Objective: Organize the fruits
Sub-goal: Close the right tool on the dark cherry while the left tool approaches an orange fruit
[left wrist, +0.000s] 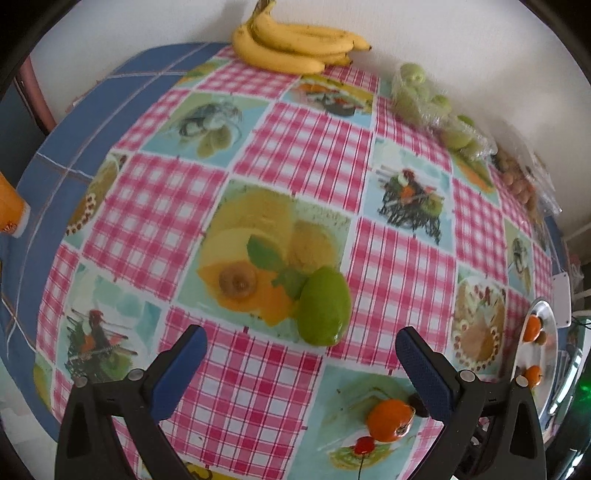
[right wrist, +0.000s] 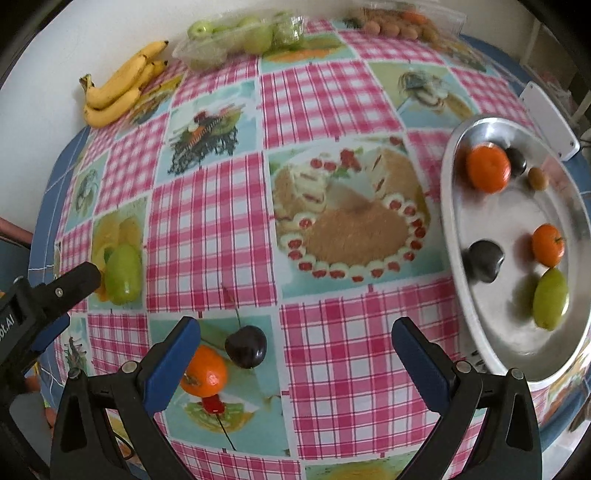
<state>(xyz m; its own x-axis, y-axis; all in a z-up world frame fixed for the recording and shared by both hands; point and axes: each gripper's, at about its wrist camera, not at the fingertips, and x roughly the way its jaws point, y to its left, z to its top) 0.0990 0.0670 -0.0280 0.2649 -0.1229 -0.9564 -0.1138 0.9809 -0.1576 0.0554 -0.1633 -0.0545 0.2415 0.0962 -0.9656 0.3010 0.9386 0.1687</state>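
A green oval fruit lies on the checked tablecloth just ahead of my left gripper, which is open and empty. A mandarin sits by its right finger, with a dark fruit partly hidden behind that finger. My right gripper is open and empty too. The same mandarin touches its left finger, and a dark cherry-like fruit lies beside it. To the right stands a metal tray holding two mandarins, two dark fruits, a small brown fruit and a green fruit.
Along the wall lie bananas, green apples in clear plastic and a pack of brown fruits. A white block sits behind the tray. An orange object shows at the table's left edge.
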